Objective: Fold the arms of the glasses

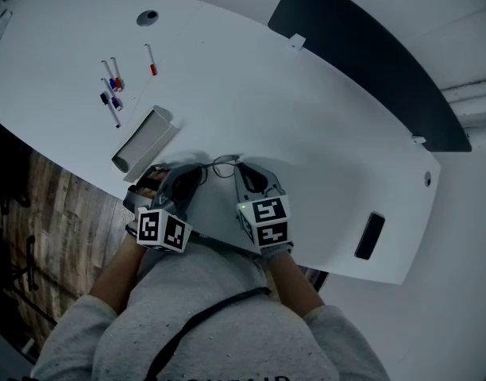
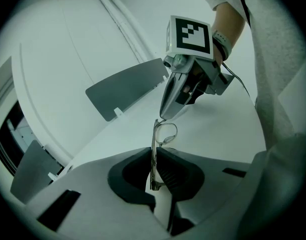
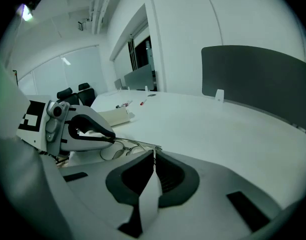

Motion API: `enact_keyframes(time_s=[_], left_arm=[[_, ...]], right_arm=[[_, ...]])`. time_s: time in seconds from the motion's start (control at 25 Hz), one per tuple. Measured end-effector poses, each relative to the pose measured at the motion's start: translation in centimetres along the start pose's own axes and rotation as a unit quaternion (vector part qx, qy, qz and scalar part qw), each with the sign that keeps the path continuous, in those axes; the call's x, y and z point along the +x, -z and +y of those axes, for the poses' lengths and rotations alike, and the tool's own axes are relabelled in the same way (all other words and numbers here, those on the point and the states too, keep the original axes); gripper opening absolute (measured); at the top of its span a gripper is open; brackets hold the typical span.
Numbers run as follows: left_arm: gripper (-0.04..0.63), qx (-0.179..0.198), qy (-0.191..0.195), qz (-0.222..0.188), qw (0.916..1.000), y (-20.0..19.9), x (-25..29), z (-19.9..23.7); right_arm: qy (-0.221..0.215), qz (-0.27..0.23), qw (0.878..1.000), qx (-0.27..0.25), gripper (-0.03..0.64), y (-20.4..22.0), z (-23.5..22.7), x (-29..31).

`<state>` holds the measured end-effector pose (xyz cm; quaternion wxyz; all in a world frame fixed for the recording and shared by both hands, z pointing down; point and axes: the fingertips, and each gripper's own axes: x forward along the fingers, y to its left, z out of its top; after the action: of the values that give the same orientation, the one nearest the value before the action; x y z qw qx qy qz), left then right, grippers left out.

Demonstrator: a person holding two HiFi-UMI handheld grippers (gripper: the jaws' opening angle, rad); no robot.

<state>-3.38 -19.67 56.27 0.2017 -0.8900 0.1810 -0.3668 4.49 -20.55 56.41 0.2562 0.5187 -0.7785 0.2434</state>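
left gripper [image 2: 154,153]: jaws nearly closed, pinching thin wire-framed glasses [image 2: 154,136] | right gripper [image 3: 154,153]: jaws together on one arm's end (only at the tips) | glasses: held between both grippers, at the white table [image 1: 322,109] near edge

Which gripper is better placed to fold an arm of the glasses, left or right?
Right, probably. The left gripper clamps the glasses between its jaws and steadies them; the right gripper has its jaws closed at their far end, so it could swing that arm.
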Motion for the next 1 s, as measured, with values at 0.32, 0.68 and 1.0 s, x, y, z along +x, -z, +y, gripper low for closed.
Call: enact_keyframes(time_s=[0.32,0.68,1.0], left_arm=[[0.043,-0.002,0.001,-0.005,1.0000,-0.3,0.1,0.2],[0.042,0.005,0.009,-0.008,0.9999,-0.2,0.1,0.2],[0.041,0.016,0.031,-0.014,0.9993,-0.2,0.2,0.0]], right_arm=[[0.011,0.021,0.998,-0.059,0.028,0.4,0.4,0.1],[0.009,0.020,0.997,-0.070,0.028,0.1,0.5,-0.3],[0.007,0.028,0.997,-0.071,0.028,0.5,0.4,-1.2]])
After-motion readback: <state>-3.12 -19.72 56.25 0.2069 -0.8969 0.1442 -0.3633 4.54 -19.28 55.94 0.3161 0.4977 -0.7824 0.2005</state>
